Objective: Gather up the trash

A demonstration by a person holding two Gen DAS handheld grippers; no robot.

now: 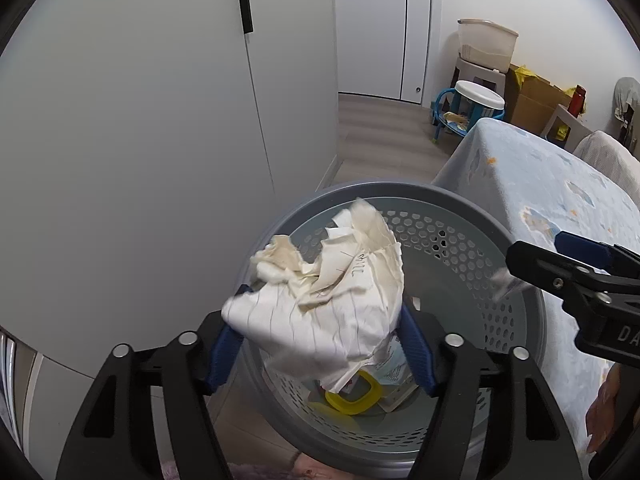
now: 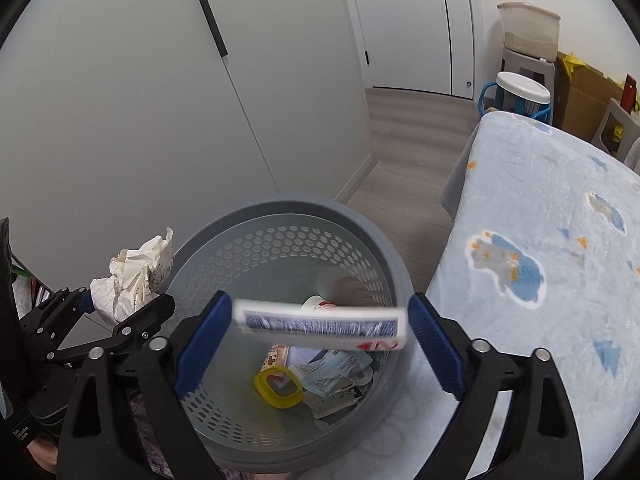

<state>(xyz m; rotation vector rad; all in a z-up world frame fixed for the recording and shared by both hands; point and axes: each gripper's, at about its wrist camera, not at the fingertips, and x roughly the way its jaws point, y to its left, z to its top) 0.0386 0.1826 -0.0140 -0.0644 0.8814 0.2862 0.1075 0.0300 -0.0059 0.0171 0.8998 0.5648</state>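
Note:
A grey perforated bin (image 1: 460, 208) (image 2: 360, 220) stands on the floor and holds a yellow ring (image 2: 278, 390) (image 1: 352, 398) and several scraps. My left gripper (image 1: 320, 344) is shut on a crumpled lined paper ball (image 1: 320, 292), held over the bin's near side; it shows at the left of the right wrist view (image 2: 124, 280). My right gripper (image 2: 320, 336) is wide open above the bin. A white and blue box (image 2: 320, 326) is blurred between the jaws, touching neither pad clearly. The right gripper shows at the right of the left wrist view (image 1: 560, 276).
A bed with a light blue blanket (image 2: 540, 240) (image 1: 540, 184) lies right of the bin. White wardrobe doors (image 1: 140, 120) stand to the left. Stools, a plastic tub (image 1: 486, 46) and cardboard boxes (image 1: 536, 100) stand at the far right wall.

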